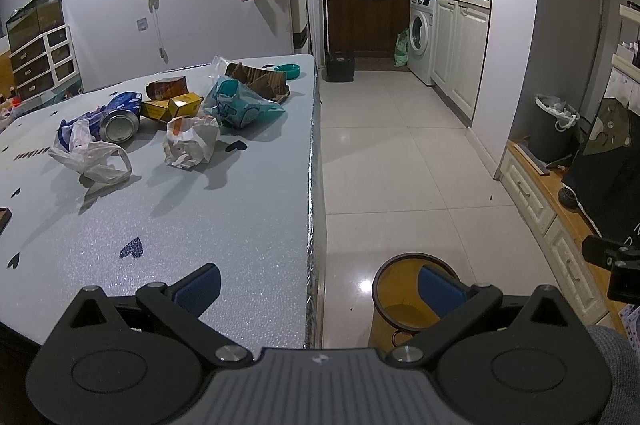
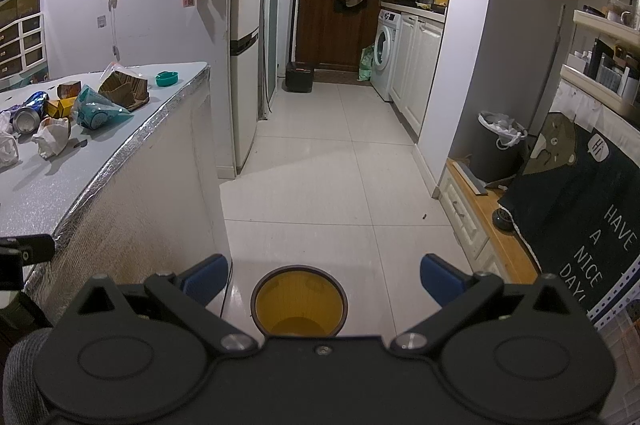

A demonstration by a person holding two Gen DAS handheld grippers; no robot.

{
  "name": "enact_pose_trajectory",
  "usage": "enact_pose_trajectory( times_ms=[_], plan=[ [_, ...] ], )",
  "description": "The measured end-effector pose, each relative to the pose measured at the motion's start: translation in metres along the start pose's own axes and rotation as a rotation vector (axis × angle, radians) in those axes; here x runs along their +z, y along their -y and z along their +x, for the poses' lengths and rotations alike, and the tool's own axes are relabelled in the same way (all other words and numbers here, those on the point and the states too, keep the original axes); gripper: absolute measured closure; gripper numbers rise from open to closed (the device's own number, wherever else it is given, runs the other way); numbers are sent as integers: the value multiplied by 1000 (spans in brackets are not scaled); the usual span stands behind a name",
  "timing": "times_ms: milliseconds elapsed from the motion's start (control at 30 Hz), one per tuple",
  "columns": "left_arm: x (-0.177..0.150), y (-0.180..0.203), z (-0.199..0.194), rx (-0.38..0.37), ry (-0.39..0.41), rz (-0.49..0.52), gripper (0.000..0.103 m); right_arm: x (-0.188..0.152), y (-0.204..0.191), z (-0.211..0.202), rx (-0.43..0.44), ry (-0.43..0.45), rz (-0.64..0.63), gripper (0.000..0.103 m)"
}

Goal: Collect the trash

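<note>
Grey tabletop (image 1: 192,225): trash pile (image 1: 172,117) of bags, boxes and can uncollected at far end. Yellow bin (image 2: 299,301) on floor, apparently empty. Left gripper (image 1: 316,287), right gripper (image 2: 322,279): jaws spread, nothing held. Collection not begun.

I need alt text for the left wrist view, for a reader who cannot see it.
The open left gripper hovers over the near edge of a grey speckled table, holding nothing. Farther along lie a crushed metal can, a white plastic bag and yellow cartons. An empty yellow waste bin stands on the floor beside it.
</note>
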State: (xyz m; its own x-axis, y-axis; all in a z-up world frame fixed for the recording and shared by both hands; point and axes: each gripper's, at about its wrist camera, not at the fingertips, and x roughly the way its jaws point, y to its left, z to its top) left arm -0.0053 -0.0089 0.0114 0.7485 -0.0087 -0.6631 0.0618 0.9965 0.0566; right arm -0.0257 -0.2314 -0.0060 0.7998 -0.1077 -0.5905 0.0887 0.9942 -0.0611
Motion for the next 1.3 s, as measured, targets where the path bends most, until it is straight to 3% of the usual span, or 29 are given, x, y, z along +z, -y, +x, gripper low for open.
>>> enact_pose_trajectory(
  times_ms=[567,800,1000,1167,1300],
  plan=[
    [2,-6,5,-7,14,-8,0,-3,4,0,2,13,3,0],
    [22,-36,11,47,73,-35,0,16,-4,9,26,127,-17,0],
    [37,-74,21,117,102,-30,0,46,-28,31,176,171,-67,0],
    [48,-114,31,176,112,-52,0,73,-63,48,243,207,-110,0],
    [53,-147,38,219,107,-81,0,97,-94,64,368,224,-128,0]
  ],
)
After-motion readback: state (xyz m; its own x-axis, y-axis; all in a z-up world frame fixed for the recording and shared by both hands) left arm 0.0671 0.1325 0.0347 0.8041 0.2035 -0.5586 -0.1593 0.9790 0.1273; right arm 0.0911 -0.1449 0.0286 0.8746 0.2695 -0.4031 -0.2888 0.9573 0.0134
